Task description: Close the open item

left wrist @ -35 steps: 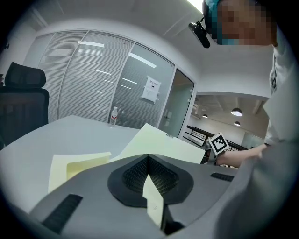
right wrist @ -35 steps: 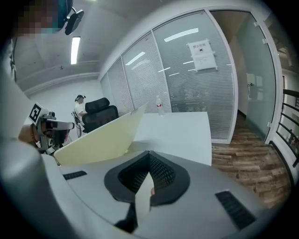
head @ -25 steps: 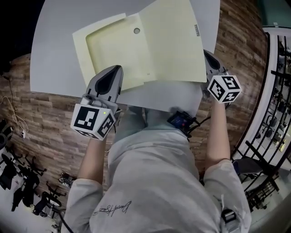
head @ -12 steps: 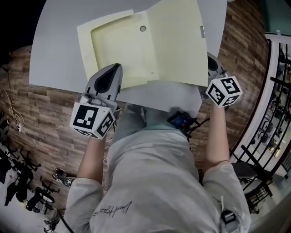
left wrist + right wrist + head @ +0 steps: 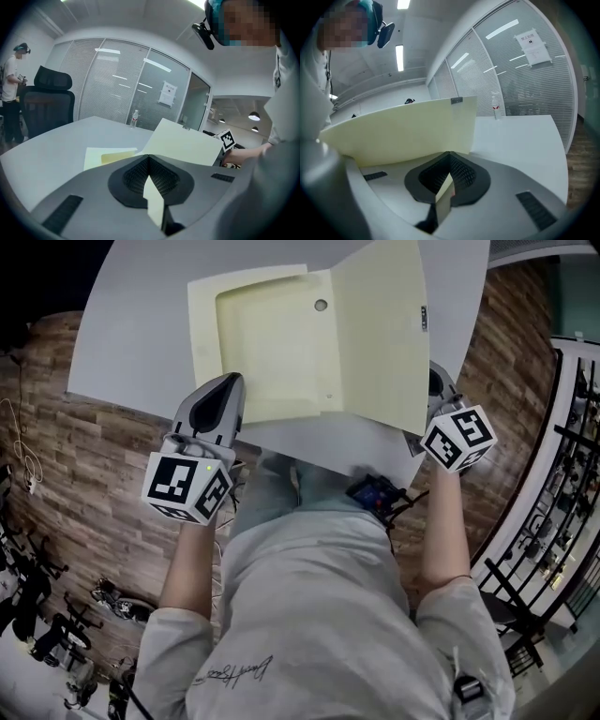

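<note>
The left gripper (image 5: 150,186) has its jaws pressed together on a thin strip of the pale yellow card folder (image 5: 281,348). In the head view the left gripper (image 5: 225,395) bites the near left edge of the flat base panel (image 5: 267,352). The right gripper (image 5: 446,182) is likewise clamped on a pale yellow edge, that of the raised cover (image 5: 403,133). From above, the right gripper (image 5: 437,382) is largely hidden under the cover (image 5: 380,334), with only its marker cube (image 5: 457,437) clear.

The folder lies open. Its fold line runs away from the person, and its long span goes from left to right. The base panel rests flat on the left, with a raised rim and a small round hole (image 5: 321,306) near its far right corner. The cover stands tilted up on the right, its inner face turned toward the base. A small dark tab (image 5: 423,318) sits on the cover's right edge.

The folder sits at the near edge of a light grey table with rounded corners (image 5: 141,352), over a brown wood-plank floor (image 5: 56,456). Beyond the table are glass partitions with blinds (image 5: 108,89) bearing a posted white paper notice (image 5: 167,93), and a clear plastic bottle (image 5: 135,118) stands at the table's far side. A black office chair (image 5: 47,101) and a standing person (image 5: 10,84) are at the left.
</note>
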Demonstrator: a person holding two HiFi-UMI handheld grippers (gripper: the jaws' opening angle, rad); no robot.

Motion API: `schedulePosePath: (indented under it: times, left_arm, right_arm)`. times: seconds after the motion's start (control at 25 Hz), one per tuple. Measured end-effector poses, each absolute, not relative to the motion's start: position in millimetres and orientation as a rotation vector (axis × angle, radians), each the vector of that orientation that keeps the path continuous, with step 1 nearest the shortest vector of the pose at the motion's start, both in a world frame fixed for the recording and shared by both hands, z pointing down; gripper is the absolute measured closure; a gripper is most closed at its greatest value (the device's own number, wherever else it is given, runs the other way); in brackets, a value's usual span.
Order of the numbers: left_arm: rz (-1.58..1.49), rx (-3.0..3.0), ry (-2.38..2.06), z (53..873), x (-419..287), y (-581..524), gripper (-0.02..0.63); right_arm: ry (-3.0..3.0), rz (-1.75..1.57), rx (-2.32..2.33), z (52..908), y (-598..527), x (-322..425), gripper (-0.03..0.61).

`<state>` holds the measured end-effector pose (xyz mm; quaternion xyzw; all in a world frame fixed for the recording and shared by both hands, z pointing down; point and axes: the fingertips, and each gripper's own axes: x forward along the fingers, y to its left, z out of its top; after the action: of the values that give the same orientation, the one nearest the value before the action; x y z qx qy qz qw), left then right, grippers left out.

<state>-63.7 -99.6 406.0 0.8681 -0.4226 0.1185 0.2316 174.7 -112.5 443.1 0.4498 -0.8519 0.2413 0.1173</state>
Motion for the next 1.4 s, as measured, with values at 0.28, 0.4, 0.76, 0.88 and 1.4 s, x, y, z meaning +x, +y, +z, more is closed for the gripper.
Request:
schedulePosePath:
  times: [0.28,0.4,0.76,0.88,1.4]
  left_arm:
    - [0.352,2.297,-1.3,420,-116,-101,0.604]
    - [0.372,2.253,-1.369,429,-141,-104,0.605]
    - [0.451,2.156,-1.456,470,-187,-101,0.606]
    - [0.463,2.136,-1.458,489,-193,-101,0.606]
    - [0.563,2.083,-1.3,567,-182,-96,0.606]
  right_arm:
    - [-2.534,0.673,1.247,436,-114,153,0.566]
    - [-2.533,0.669,1.234,435,-116,148,0.566]
    - [-2.509,0.661,1.19,432,-111,130,0.566]
    - [-2.49,0.645,1.172,435,-111,124,0.566]
    - [-2.421,0.635,1.089,450,-112,98,0.566]
